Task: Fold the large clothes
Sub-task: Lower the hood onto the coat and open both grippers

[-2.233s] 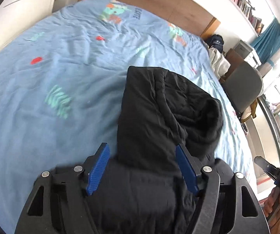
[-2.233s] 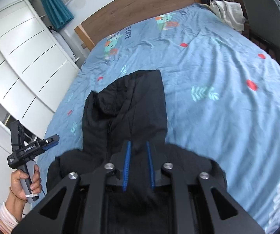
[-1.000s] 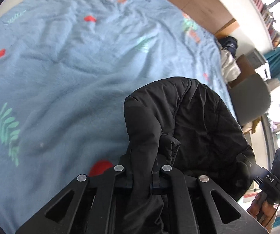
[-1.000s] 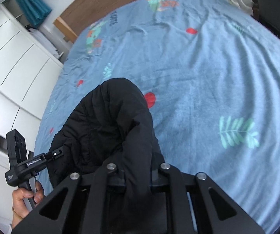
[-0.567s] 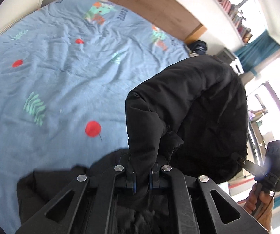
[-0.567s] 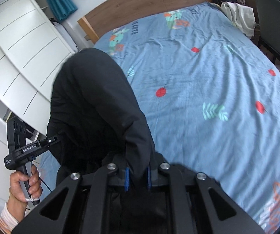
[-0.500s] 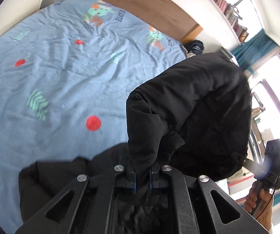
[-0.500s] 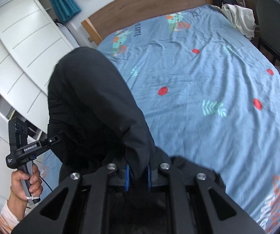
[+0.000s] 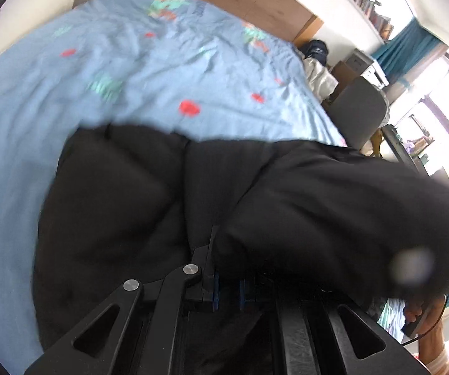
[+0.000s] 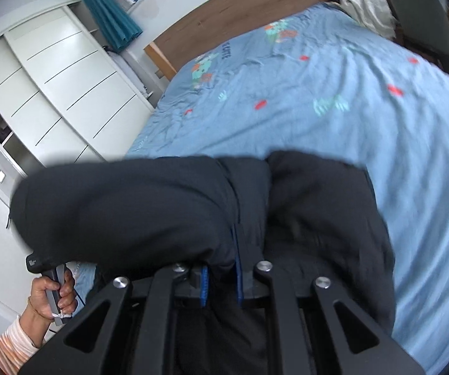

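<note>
In the left wrist view, the left gripper (image 9: 226,290) is clamping black fabric of the jacket (image 9: 124,206) at the bottom centre, its blue pads nearly together; the jacket is filling the lower half of the frame over the bed (image 9: 52,100), with a raised fold bulging toward the right edge. In the right wrist view, the right gripper (image 10: 221,284) is likewise pinching the jacket (image 10: 318,218) at the bottom centre, while a bulging fold is reaching toward the left hand (image 10: 51,297) at lower left. Judging by the doubled-over bulk, one fold is partly made; laying it flat, smoothing and further folds are seemingly remaining
</note>
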